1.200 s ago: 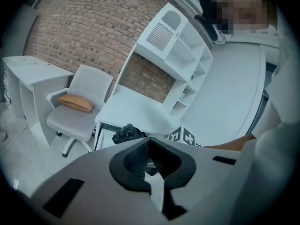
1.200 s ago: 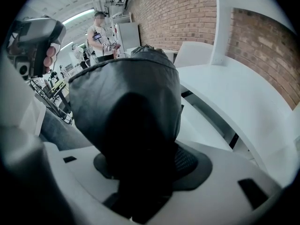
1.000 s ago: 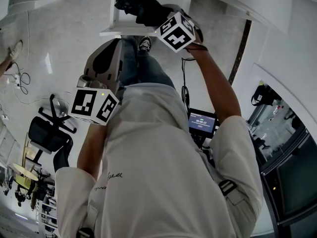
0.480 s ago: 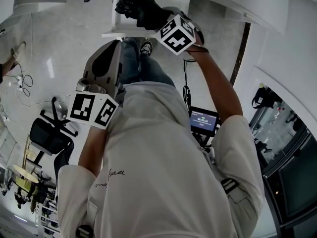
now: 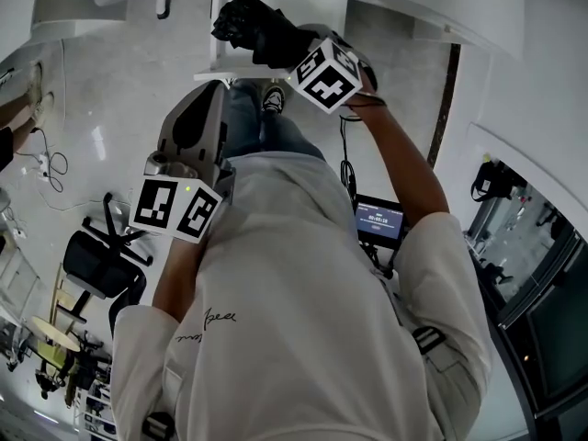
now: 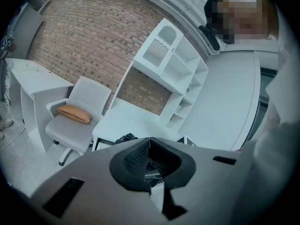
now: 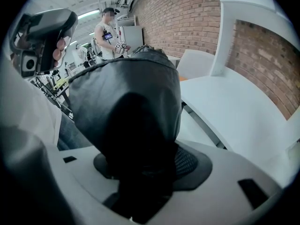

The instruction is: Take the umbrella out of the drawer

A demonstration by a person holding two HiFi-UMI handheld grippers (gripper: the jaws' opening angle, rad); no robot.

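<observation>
Clamping the umbrella point(image 7: 126, 107), my right tongs point(image 7: 140, 172) hold it by the desk's point(image 7: 234, 111) front edge, apparently to lift it free. My left tongs point(image 6: 149, 162) are closed together, empty, parked clear.

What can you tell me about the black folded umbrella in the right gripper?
The black folded umbrella looks like matte, slightly creased fabric gathered into a compact rounded bundle. One end sits between the jaws of the right gripper, which are shut on it; the rest sticks out beyond them. It is held in the air beside the white desk. No handle is visible.
</observation>
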